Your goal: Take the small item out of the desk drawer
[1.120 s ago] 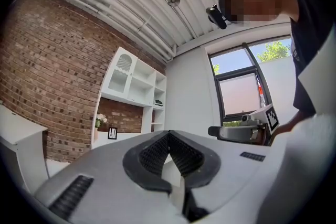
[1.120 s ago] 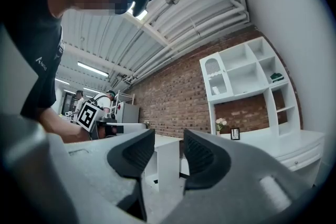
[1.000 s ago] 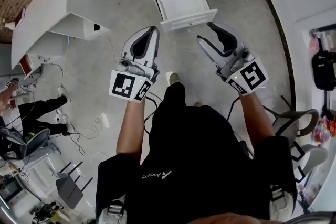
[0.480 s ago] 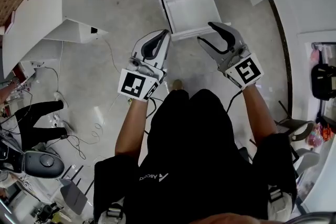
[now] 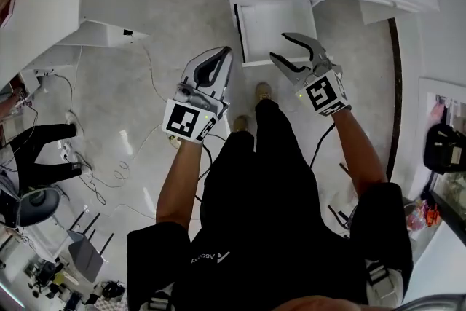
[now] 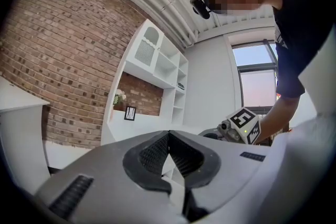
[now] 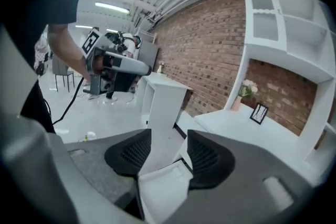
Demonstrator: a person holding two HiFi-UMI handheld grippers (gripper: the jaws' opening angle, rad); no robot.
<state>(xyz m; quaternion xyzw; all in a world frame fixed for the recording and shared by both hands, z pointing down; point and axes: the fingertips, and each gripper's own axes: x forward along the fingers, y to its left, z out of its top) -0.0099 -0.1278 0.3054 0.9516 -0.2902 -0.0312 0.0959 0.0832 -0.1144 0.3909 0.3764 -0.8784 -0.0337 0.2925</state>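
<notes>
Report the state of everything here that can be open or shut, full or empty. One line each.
desk drawer: pulled open; no small item can be made out inside from the head view.
left tool: jaws shut, tips together, nothing between them.
right tool: jaws apart, nothing held, above the drawer's front.

Black shirt (image 5: 280, 251), black trousers (image 5: 266, 129), white left gripper (image 5: 225, 53), right gripper (image 5: 279, 45)
</notes>
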